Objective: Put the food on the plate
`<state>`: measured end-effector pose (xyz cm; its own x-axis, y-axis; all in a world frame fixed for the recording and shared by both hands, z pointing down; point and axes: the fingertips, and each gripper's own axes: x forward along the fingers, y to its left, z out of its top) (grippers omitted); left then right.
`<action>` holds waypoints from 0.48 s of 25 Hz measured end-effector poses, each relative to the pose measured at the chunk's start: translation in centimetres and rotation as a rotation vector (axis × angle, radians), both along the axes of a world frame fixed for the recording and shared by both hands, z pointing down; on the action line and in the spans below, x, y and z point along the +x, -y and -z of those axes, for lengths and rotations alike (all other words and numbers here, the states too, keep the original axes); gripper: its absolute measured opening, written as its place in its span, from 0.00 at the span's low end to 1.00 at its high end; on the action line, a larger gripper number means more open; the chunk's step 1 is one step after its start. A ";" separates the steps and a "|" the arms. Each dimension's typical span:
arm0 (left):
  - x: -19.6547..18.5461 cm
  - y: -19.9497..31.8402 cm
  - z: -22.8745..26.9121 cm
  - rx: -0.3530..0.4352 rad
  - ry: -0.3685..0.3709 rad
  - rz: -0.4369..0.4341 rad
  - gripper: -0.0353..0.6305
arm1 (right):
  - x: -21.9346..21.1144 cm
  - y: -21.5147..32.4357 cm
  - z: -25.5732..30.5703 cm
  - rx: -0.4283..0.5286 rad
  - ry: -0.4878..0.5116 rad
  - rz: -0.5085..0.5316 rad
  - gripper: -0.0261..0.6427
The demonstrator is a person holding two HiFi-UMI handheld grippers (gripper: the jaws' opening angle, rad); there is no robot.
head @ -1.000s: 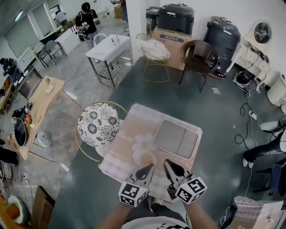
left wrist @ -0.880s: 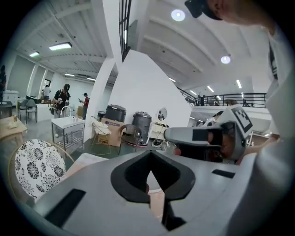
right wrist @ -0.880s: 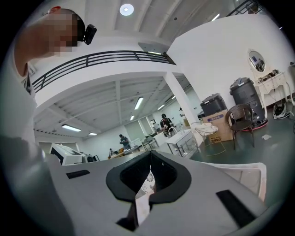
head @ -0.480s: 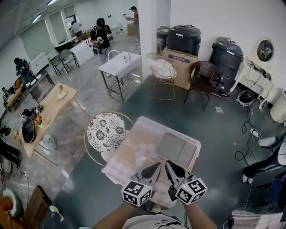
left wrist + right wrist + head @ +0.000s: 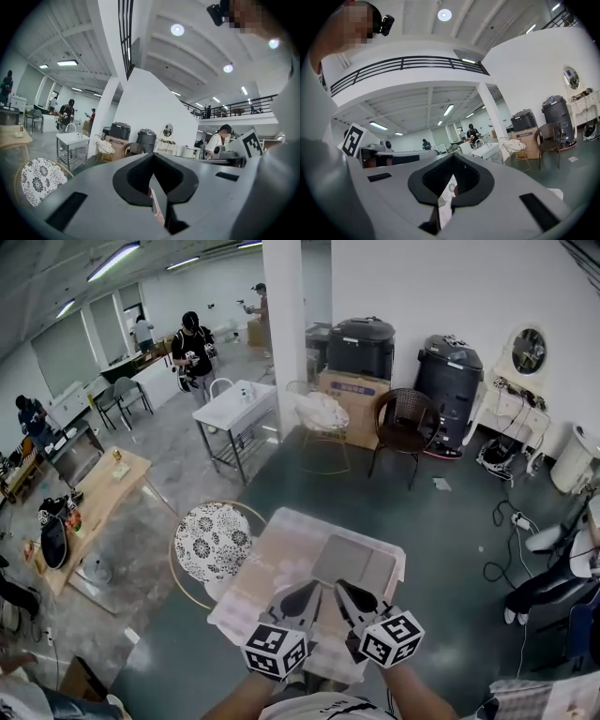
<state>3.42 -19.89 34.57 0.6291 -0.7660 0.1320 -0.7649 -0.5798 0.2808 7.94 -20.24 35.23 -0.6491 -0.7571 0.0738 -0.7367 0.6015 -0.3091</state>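
Both left gripper (image 5: 313, 589) and right gripper (image 5: 341, 587) hang closed above table (image 5: 267, 563).

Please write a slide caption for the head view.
Jaws shut, left gripper and right gripper above table with grey tray.

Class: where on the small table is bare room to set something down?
Bare: the cloth left of the grey tray, toward the patterned chair; the tray itself. Crowded: near edge, under left hand-held gripper and right hand-held gripper.

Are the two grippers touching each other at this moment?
Apart. The head view shows a narrow strip of tablecloth between the left gripper and the right gripper, so their tips do not meet.
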 end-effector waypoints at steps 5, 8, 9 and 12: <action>0.0 -0.8 -0.2 0.005 0.006 0.004 0.06 | 0.1 -0.4 0.5 0.024 -0.006 -0.011 0.06; -0.2 -1.3 -0.6 0.002 0.015 0.010 0.06 | -0.2 -0.8 0.4 0.029 -0.006 -0.011 0.06; -0.3 -1.5 -0.7 0.001 0.017 0.012 0.06 | -0.2 -0.9 0.4 0.029 -0.005 -0.010 0.06; -0.8 -2.0 -0.8 -0.003 0.024 0.020 0.06 | -0.4 -1.4 0.3 0.025 -0.001 -0.008 0.06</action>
